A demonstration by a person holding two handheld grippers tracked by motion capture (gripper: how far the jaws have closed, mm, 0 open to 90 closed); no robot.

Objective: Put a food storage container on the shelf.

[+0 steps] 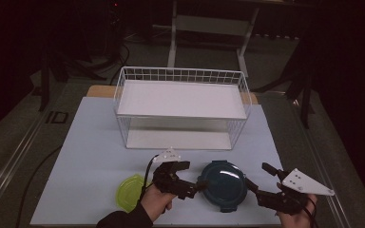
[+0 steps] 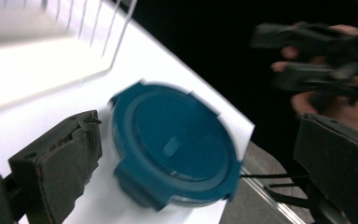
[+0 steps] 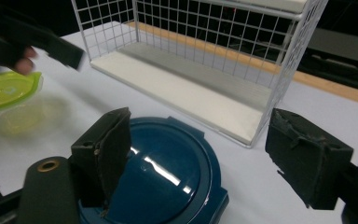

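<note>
Grippers first, nearest me: my left gripper point(image 1: 200, 185) sits at the left edge of the blue container point(image 1: 225, 184), jaws spread wide with nothing pressed between them. In the left gripper view the container point(image 2: 175, 144) lies between and beyond the two jaws, blurred, its lid on. My right gripper point(image 1: 255, 176) comes in from the other side, jaws also apart; one tip lies close to the container's right edge, though I cannot tell whether it touches. In the right gripper view the container point(image 3: 163, 172) sits low between the jaws, and neither pad presses on it. It rests on the pale mat point(image 1: 90, 142), near the front edge and right of centre. Left of my left hand point(image 1: 154, 204) lies a green-lidded tub point(image 1: 128, 191), just beside the wrist. Farther back stands a white wire rack point(image 1: 180, 107) with two shelves, well apart from the container. Beyond the table the room is dark.
</note>
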